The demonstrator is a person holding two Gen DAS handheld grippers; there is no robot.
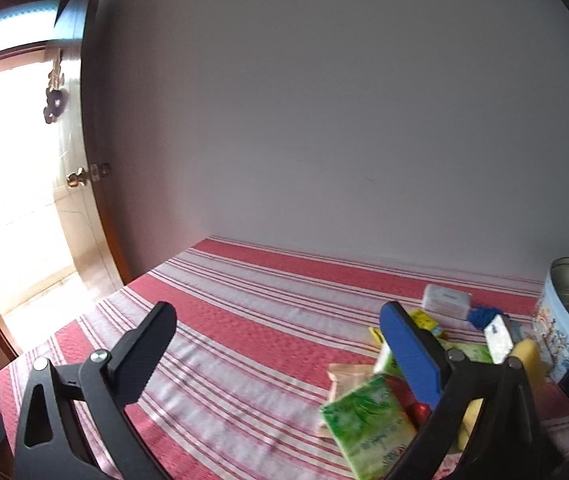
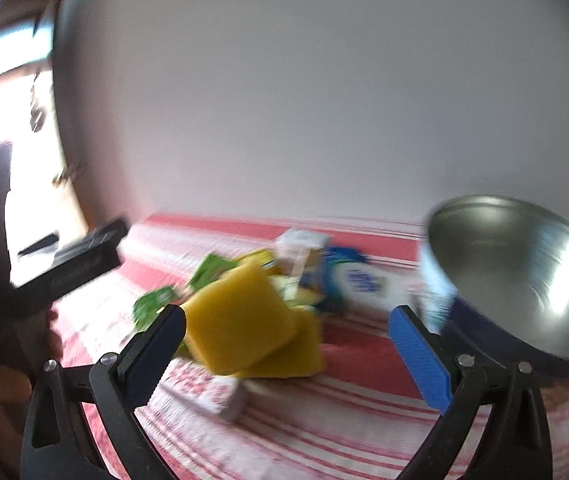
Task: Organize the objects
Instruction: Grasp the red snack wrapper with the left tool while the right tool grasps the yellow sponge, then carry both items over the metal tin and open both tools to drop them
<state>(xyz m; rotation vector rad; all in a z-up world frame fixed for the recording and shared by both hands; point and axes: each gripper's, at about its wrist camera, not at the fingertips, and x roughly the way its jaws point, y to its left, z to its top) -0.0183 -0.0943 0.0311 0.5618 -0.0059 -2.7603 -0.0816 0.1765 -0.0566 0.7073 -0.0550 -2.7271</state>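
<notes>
I saw a bed covered in a red-and-white striped spread [image 1: 244, 320] filling the lower half of both views. At lower right of the left view lay a heap: green packets [image 1: 368, 420], a white box [image 1: 446, 300], yellow sponges [image 2: 244, 320], and an open metal tin [image 2: 524, 276] at far right.

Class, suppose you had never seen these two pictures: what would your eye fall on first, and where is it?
Probably the yellow sponge, in the middle of the right wrist view atop a heap of packets on the red striped cloth. Next, the open metal tin at the right, shiny and empty inside.
</notes>
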